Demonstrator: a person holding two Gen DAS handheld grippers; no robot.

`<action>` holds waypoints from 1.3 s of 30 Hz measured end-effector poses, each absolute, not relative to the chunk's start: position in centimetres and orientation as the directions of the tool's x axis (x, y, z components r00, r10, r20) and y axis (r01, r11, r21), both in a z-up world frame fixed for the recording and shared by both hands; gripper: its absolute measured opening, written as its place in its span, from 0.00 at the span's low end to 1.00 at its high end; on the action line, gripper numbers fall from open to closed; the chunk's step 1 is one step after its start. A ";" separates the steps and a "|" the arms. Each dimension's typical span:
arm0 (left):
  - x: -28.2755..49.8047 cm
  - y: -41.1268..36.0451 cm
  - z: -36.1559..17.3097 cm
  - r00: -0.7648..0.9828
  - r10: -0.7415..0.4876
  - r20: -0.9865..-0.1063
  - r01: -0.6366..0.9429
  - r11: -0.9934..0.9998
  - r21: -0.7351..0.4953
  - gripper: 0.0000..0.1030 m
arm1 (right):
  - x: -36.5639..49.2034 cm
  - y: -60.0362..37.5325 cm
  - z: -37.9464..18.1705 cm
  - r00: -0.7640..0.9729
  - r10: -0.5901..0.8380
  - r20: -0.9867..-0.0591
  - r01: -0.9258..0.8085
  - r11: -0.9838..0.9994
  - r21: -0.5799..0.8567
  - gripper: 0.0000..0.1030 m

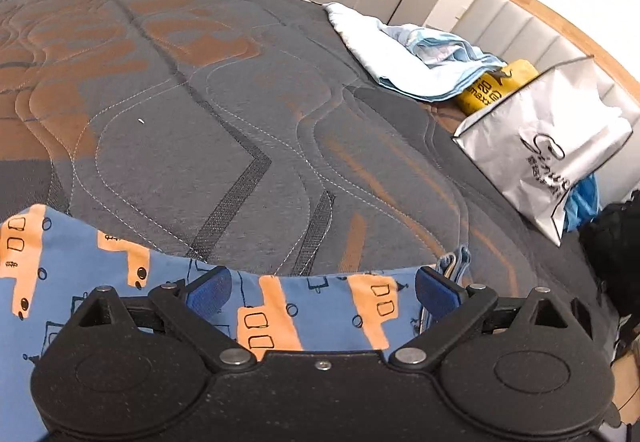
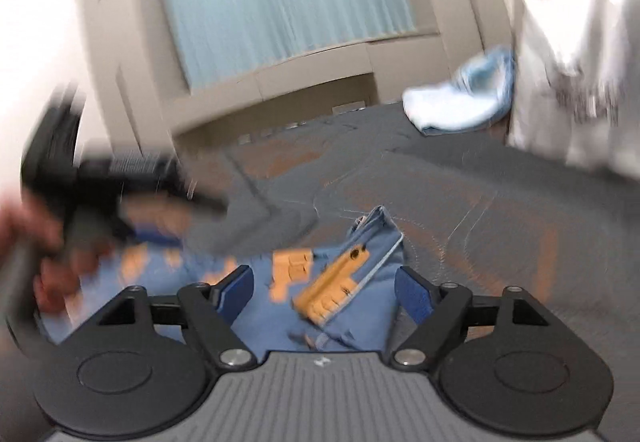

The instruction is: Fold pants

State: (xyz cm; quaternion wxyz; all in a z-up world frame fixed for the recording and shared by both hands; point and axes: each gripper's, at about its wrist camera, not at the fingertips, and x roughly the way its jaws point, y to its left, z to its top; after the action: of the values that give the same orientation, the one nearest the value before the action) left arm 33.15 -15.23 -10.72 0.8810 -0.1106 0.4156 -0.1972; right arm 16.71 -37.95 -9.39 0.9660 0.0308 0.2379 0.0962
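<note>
The pants (image 1: 80, 270) are blue with an orange vehicle print and lie along the near edge of the grey and orange quilted mattress (image 1: 240, 102). My left gripper (image 1: 322, 290) hovers over them with its jaws wide apart and nothing pressed between its pads. The right wrist view is blurred. There my right gripper (image 2: 325, 294) is also open above a bunched, folded-over part of the pants (image 2: 372, 242) with a light hem showing. At the left of that view a hand (image 2: 40, 242) holds the left gripper's black body (image 2: 100, 178).
A white paper bag (image 1: 552, 154) stands on the mattress at the right, with a yellow package (image 1: 492, 86) and a pale blue cloth pile (image 1: 400, 54) behind it. A padded headboard (image 1: 540, 30) runs along the right. Something black (image 1: 616, 234) sits beyond the bed's right edge.
</note>
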 end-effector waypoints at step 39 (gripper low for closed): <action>36.1 -21.6 -14.3 0.334 -0.618 -0.712 0.242 0.786 -0.569 0.99 | 17.1 -35.4 -9.6 0.873 0.150 -0.464 -0.203 0.977 -0.067 0.12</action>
State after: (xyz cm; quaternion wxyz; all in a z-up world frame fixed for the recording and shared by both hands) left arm 36.15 -21.57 -14.30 0.7957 -0.1842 0.5099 -0.2702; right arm 17.13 -35.35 -9.62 0.9661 -0.0571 0.2346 0.0914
